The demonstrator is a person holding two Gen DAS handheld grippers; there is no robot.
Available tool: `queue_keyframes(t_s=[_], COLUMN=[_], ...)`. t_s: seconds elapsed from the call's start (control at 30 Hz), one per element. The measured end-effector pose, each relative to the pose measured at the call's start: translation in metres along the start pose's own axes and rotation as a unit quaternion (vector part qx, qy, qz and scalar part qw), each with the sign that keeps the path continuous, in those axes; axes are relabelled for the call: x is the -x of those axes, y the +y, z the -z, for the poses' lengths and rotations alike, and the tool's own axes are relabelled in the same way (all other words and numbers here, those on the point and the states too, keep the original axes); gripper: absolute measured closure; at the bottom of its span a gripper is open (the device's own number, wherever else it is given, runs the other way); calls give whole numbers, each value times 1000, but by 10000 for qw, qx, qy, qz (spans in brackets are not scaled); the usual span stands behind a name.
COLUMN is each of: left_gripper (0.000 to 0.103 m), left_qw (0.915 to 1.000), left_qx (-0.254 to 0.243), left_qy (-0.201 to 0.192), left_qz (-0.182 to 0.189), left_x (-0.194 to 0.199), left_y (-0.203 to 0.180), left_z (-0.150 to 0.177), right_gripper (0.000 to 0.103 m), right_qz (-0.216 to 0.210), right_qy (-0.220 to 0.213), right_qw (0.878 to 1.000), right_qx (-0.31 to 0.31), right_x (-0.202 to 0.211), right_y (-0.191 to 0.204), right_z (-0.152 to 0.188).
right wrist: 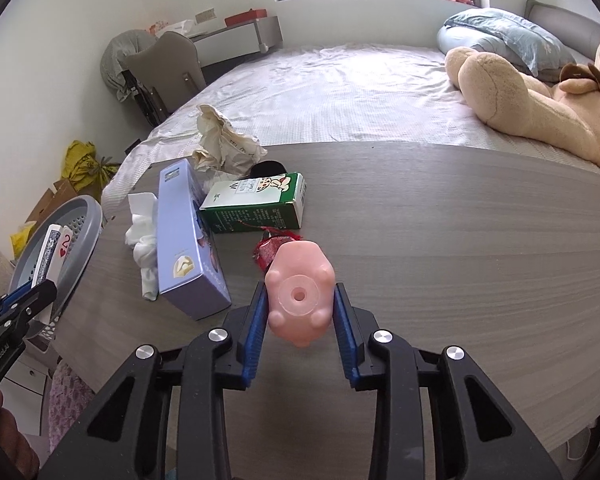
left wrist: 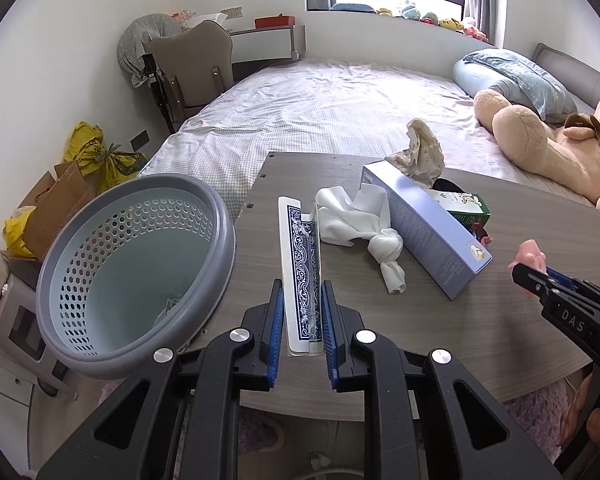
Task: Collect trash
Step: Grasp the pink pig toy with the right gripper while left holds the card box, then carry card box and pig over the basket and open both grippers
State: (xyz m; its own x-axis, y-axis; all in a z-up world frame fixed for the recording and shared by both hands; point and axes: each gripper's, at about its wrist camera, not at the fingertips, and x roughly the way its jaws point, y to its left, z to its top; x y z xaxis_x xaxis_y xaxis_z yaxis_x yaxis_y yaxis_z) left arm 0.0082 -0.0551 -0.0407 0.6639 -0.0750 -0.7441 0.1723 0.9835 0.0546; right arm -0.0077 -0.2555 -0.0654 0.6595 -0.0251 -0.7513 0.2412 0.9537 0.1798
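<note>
Nearest the lens, the left hand-held gripper (left wrist: 302, 320) clamps a few playing cards (left wrist: 300, 264) edge-on between its blue pads, just beside the perforated grey basket (left wrist: 136, 276) at the table's left edge; the basket presumably serves as the trash bin, which would explain the position. The right hand-held gripper (right wrist: 300, 312) is closed on a pink rubber toy (right wrist: 300, 292), its holed base facing the camera, above the wooden table (right wrist: 460, 240). Uncollected items remain on the table: a knotted white tissue (left wrist: 364, 220), a lavender box (left wrist: 424, 224), a green carton (right wrist: 256, 204) and crumpled paper (right wrist: 224, 144). A red-wrapped item (right wrist: 268, 252) behind the toy is mostly hidden, possibly a sweet wrapper.
</note>
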Motion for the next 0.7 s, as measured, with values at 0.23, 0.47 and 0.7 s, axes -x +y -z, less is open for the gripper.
queue_keyframes(t_s=[0.23,0.47,0.7], left_gripper=[85,85,85], left_qw=[9996,9986,9975], left_qx=[128,293,459], left_qy=[-166,-293,-341], left_qz=[-194,-329,-422], left_x=[17,33,43], left_y=[15,35,56], left_z=[2,4,10], right_gripper=[71,71,71], right_qz=[-264,-524,-726], right_qy=[42,-60,-186], right_qw=[9996,9983,9958], right_qx=[50,239,534], right_x=[17,34,47], right_y=[15,43,77], right_z=[16,18,15])
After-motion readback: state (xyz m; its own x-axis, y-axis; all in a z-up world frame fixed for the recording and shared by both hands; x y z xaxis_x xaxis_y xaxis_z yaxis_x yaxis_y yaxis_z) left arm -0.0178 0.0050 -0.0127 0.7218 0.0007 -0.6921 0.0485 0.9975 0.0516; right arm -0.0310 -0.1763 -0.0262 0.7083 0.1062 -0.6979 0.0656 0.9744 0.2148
